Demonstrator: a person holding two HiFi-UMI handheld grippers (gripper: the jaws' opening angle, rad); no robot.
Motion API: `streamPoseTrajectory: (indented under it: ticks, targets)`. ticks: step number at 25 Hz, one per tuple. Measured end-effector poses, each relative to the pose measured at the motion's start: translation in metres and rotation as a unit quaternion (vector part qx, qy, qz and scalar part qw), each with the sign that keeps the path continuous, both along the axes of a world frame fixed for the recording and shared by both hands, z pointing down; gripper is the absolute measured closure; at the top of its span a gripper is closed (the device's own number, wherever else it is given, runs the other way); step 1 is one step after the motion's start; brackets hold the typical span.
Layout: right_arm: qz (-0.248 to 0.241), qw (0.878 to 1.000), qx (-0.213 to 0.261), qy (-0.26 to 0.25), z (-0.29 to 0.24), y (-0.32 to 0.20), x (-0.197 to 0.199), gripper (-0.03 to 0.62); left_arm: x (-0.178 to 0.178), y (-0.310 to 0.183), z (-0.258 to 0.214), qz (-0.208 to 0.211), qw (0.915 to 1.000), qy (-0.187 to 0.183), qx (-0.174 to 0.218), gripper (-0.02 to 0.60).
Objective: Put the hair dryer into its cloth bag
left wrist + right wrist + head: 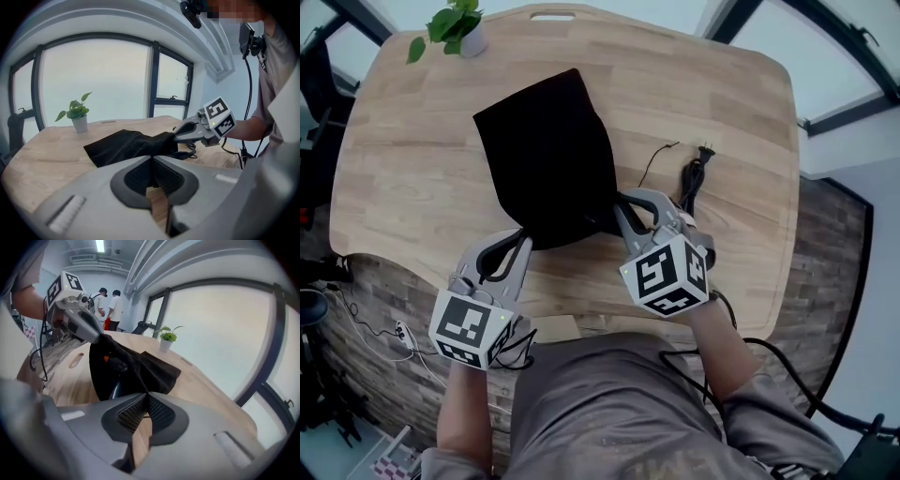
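Two grippers are at work, and both pinch the near rim of the cloth bag (548,150). The left gripper (522,241) has its jaws closed tight on one side of the rim. The right gripper (624,202) has its jaws closed tight on the other side. Between them the mouth of the bag hangs open, and the right gripper view looks into it.

Just past the right gripper's jaws, inside that mouth, sits the hair dryer (115,364). It is a dark shape with a small orange spot. It looks to be in the bag, but I cannot tell how deep.

On the outer side of the right gripper, the cord (692,178) lies bunched on the table (412,169). The plug (706,150) is at its far end. The cord is outside the bag.

Past both grippers, the rest of the bag lies flat on the wood. Far beyond it stands a little plant (461,26).

I think the job now is to get the dryer right down and the cord in too. Hold both pinches tight and keep the grippers apart, so the mouth is wide. Lift the rim a bit, so the dryer slides to the far end. Let only one gripper go to fetch the cord.
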State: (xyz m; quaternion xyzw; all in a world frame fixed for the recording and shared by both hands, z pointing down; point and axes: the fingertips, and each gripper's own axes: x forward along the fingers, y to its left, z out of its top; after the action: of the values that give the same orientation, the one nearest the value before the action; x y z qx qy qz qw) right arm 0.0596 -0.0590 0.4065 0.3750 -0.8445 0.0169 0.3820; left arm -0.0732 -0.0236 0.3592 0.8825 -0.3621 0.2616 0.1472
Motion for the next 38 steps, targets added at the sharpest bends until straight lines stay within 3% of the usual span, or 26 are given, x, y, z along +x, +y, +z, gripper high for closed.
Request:
streamPoseTrajectory:
  ticks: [4, 7, 9, 12, 14, 18, 21, 22, 24, 26, 28, 30, 32, 35, 38]
  targets:
    - [-0.005, 0.999, 0.028, -0.016, -0.028, -0.005, 0.005, 0.557, 0.000, 0.002, 0.001, -0.002, 1.0000, -0.005, -0.001, 0.566]
    - [-0.016, 0.999, 0.031, -0.008, -0.037, -0.008, 0.004, 0.557, -0.008, -0.003, -0.007, -0.031, 0.9994, -0.011, 0.013, 0.547]
    - [-0.022, 0.999, 0.032, -0.003, -0.042, -0.010, 0.001, 0.557, -0.010, -0.010, -0.025, -0.051, 0.9976, -0.013, 0.044, 0.466]
    - [-0.025, 0.999, 0.034, -0.001, -0.047, -0.011, -0.001, 0.557, 0.012, -0.017, -0.058, -0.017, 0.9894, -0.041, 0.138, 0.449]
    - [-0.027, 0.999, 0.036, 0.002, -0.049, -0.012, -0.002, 0.557, 0.033, -0.020, -0.065, 0.008, 0.9837, -0.065, 0.167, 0.441]
    - [-0.036, 0.998, 0.042, 0.014, -0.049, -0.011, -0.003, 0.557, 0.078, -0.027, -0.045, 0.047, 0.9854, -0.072, 0.147, 0.409]
    - [-0.045, 0.998, 0.045, 0.019, -0.050, -0.010, -0.004, 0.557, 0.092, -0.037, -0.027, 0.071, 0.9827, -0.105, 0.135, 0.405]
    - [-0.047, 0.998, 0.047, 0.021, -0.050, -0.010, -0.004, 0.556, 0.093, -0.040, -0.025, 0.074, 0.9821, -0.113, 0.131, 0.415]
    - [-0.053, 0.997, 0.046, 0.020, -0.049, -0.009, -0.004, 0.556, 0.092, -0.045, -0.024, 0.076, 0.9821, -0.119, 0.125, 0.558]
    - [-0.058, 0.998, 0.036, 0.002, -0.050, -0.005, -0.004, 0.524, 0.092, -0.048, -0.023, 0.079, 0.9822, -0.123, 0.118, 0.568]
    - [-0.058, 0.997, 0.017, -0.041, -0.060, 0.000, 0.000, 0.428, 0.094, -0.049, -0.023, 0.085, 0.9811, -0.129, 0.117, 0.568]
    - [-0.033, 0.995, 0.007, -0.097, -0.074, 0.001, 0.017, 0.393, 0.096, -0.050, -0.023, 0.091, 0.9797, -0.135, 0.117, 0.568]
    - [0.027, 0.992, 0.004, -0.124, -0.077, -0.005, 0.048, 0.386, 0.098, -0.050, -0.023, 0.097, 0.9788, -0.137, 0.116, 0.568]
    - [0.135, 0.986, -0.025, -0.094, -0.045, -0.015, 0.102, 0.338, 0.099, -0.047, -0.021, 0.103, 0.9782, -0.142, 0.111, 0.568]
    - [0.225, 0.967, -0.079, -0.088, 0.005, -0.021, 0.138, 0.253, 0.100, -0.044, -0.021, 0.105, 0.9781, -0.144, 0.107, 0.568]
